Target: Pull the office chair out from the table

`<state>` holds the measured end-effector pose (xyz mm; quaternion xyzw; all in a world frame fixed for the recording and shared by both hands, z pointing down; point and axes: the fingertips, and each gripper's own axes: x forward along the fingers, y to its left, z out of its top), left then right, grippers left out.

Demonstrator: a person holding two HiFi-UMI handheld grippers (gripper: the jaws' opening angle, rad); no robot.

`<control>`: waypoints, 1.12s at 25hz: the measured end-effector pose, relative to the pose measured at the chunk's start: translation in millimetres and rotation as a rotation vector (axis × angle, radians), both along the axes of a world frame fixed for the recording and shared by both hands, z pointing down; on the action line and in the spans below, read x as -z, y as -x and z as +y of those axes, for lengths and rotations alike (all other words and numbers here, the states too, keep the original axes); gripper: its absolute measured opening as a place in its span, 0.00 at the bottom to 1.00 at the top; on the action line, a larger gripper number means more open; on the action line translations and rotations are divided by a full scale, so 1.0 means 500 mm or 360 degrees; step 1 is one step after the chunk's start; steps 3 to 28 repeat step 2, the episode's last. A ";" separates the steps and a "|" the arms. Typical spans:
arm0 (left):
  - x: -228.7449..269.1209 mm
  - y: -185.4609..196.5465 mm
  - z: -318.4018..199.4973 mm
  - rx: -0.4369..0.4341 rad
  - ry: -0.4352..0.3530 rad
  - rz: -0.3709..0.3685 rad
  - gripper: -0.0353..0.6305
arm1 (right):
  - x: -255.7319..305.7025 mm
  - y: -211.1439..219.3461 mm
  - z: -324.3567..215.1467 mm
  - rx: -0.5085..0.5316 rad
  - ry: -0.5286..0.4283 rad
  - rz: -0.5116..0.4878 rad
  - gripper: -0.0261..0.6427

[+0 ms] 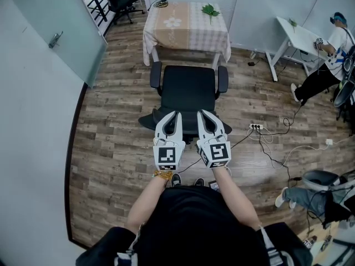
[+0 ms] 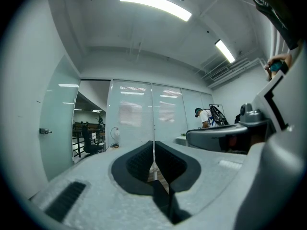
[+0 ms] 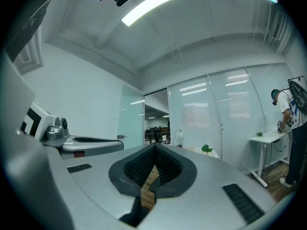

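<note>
The black office chair stands on the wood floor a little in front of the table with the checked cloth, its seat clear of the table's edge. Its backrest lies right below my hands. My left gripper and right gripper sit side by side over the top of the backrest and point level toward the table. Both are shut, and the pads meet with nothing between them. The left gripper view shows the right gripper's body, and the right gripper view shows the left gripper's body.
A green sprig lies on the table. A frosted glass door stands at the left. At the right, a person is at a white desk. A power strip and cables lie on the floor right of the chair.
</note>
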<state>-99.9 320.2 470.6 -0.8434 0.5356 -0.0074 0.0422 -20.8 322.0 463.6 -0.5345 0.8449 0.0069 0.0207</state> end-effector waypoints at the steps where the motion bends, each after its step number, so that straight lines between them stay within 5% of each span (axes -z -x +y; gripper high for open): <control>1: -0.001 0.003 -0.001 0.0002 0.0002 -0.0003 0.09 | 0.000 0.001 -0.001 0.0001 0.0000 0.0003 0.05; 28: -0.002 0.006 -0.002 0.0003 0.0003 -0.0005 0.09 | -0.001 0.003 -0.002 0.0003 0.0000 0.0006 0.05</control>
